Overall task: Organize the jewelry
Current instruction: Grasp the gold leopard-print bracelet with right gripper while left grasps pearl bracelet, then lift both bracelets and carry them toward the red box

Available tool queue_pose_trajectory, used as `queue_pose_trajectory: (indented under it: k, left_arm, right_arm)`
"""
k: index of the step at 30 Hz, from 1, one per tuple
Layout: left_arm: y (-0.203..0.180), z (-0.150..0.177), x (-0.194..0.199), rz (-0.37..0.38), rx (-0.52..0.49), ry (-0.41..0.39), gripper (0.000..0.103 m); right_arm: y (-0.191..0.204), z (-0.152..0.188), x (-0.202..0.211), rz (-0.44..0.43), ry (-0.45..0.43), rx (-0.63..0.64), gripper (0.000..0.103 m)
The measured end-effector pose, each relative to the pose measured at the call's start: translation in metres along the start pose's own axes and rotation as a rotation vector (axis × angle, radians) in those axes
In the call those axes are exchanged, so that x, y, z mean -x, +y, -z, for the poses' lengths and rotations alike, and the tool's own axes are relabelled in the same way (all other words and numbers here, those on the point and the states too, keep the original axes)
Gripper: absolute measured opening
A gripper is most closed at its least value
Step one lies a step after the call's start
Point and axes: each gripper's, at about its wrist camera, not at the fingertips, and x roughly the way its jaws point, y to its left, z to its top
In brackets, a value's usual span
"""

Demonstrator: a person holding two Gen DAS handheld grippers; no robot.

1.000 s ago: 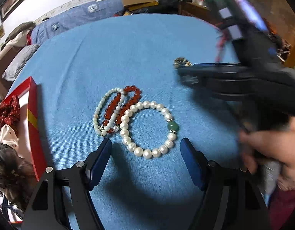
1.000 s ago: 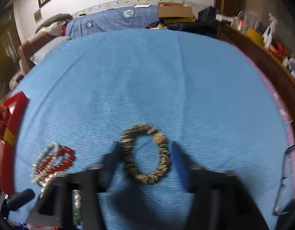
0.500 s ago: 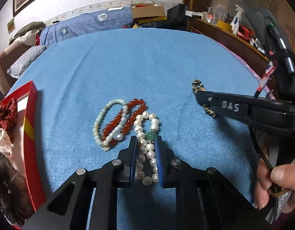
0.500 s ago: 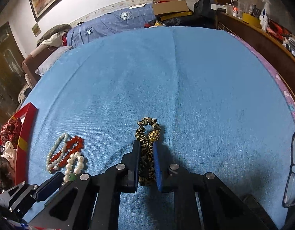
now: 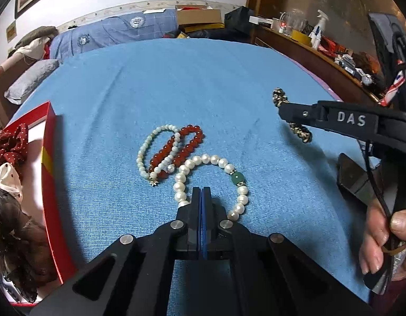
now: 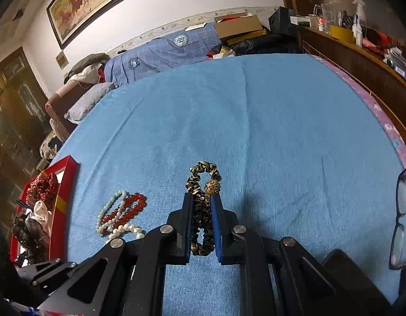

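Observation:
My left gripper (image 5: 201,192) is shut, its tips on the near side of a large white pearl bracelet (image 5: 216,160) with a green bead (image 5: 237,179); the strand passes under the tips, so it looks pinched. A red bead bracelet (image 5: 181,148) and a small pearl bracelet (image 5: 150,144) lie just beyond. My right gripper (image 6: 201,202) is shut on a leopard-print scrunchie (image 6: 203,173) with a gold bead and holds it above the blue cloth. The scrunchie also shows in the left wrist view (image 5: 299,130).
A red box (image 5: 48,158) holding scrunchies and hair ties stands at the left edge of the blue cloth (image 5: 176,92). Eyeglasses (image 6: 400,210) lie at the right edge. A pillow and folded clothes are at the far end; a cluttered wooden shelf runs along the right.
Both grippers went from open to shut: the left closed on the large pearl bracelet, the right on the leopard scrunchie, which now hangs lifted off the cloth.

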Motion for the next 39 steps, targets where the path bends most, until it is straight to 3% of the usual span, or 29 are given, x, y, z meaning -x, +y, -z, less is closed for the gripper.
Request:
queue_pose_trajectory:
  k: [4,9,16,19,22,24,30,39]
  left_arm:
    - [-0.004,0.0,-0.006,-0.001,-0.011,0.02,0.006]
    - [-0.006,0.001,0.001,-0.006,-0.026,0.007,0.029]
    - [0.0,0.002,0.013,-0.037,-0.039,-0.017,0.031]
    - [0.005,0.002,0.011,-0.068,-0.039,-0.016,0.038]
    - [0.008,-0.001,-0.002,-0.082,-0.018,0.019,0.035]
    - [0.004,-0.002,-0.007,-0.117,-0.056,0.007,0.009]
    - [0.009,-0.006,-0.005,-0.094,-0.026,-0.006,0.008]
    - [0.006,-0.002,0.035,-0.067,-0.043,-0.119,0.008]
  right_arm:
    - [0.001,0.0,-0.001,-0.009,0.004,-0.006,0.014]
    - [-0.001,-0.001,-0.002,-0.015,0.003,-0.002,0.014]
    - [-0.002,-0.001,-0.003,-0.017,0.007,0.0,0.014]
    - [-0.002,-0.001,-0.001,-0.024,0.002,-0.002,0.014]
    - [-0.002,-0.001,0.0,-0.031,0.002,-0.003,0.014]
    - [-0.001,-0.001,0.0,-0.03,0.002,-0.003,0.014]
    - [-0.001,-0.001,0.0,-0.04,0.001,-0.002,0.014]
    - [0.005,-0.001,0.012,-0.067,-0.031,0.021,0.014]
